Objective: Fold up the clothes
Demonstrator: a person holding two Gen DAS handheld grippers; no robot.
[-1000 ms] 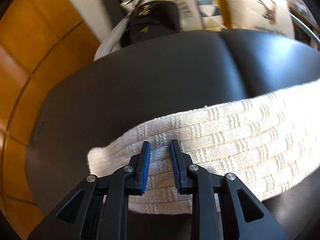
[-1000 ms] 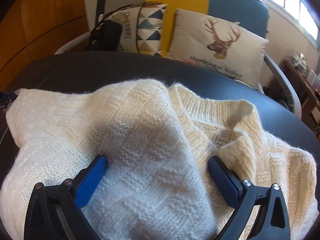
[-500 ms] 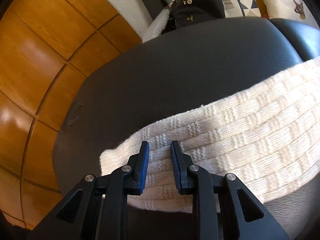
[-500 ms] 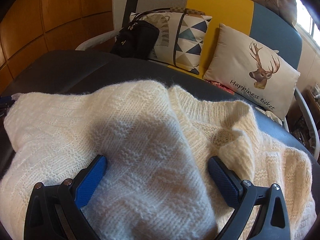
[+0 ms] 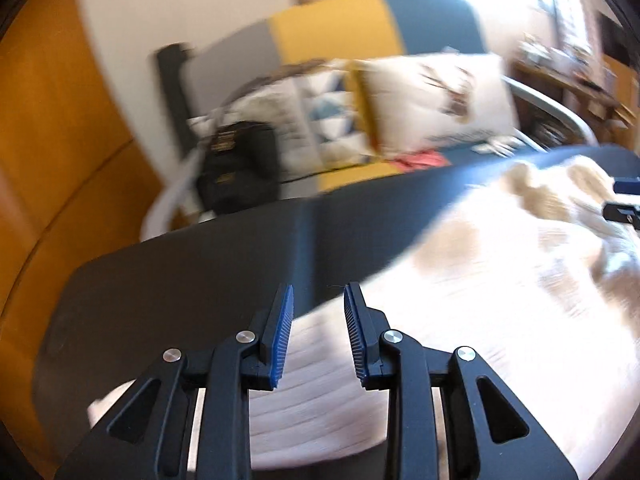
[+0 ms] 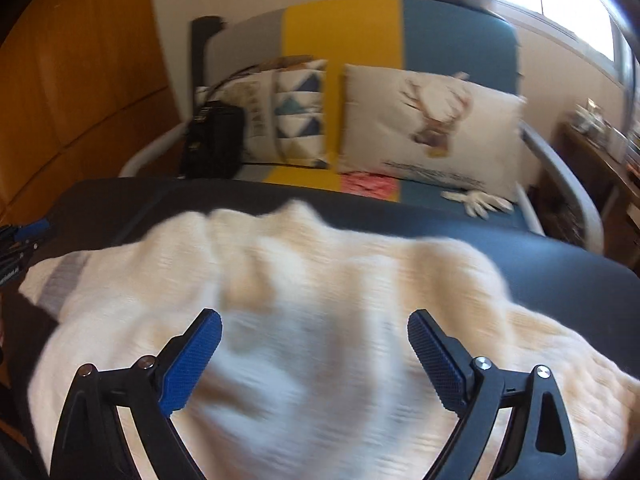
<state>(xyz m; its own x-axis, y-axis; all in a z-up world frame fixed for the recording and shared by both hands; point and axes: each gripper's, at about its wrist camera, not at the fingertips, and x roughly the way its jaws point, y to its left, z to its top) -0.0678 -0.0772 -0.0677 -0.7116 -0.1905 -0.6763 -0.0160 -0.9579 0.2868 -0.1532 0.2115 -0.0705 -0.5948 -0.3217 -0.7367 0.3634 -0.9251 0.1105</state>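
Observation:
A cream knitted sweater lies bunched on a black table. It also shows in the left wrist view, spread to the right. My left gripper hangs above the sweater's left edge with its jaws a small gap apart and nothing between them. My right gripper is wide open and empty, just above the middle of the sweater. Both views are blurred by motion.
Behind the table stands a sofa with grey, yellow and blue panels, a deer cushion, a triangle-pattern cushion and a black bag. A wooden wall is on the left. A side table stands at right.
The left gripper has lifted and swung right, off the sweater's sleeve, and its jaws have parted slightly. The right gripper has pulled back and up a little, still wide open.

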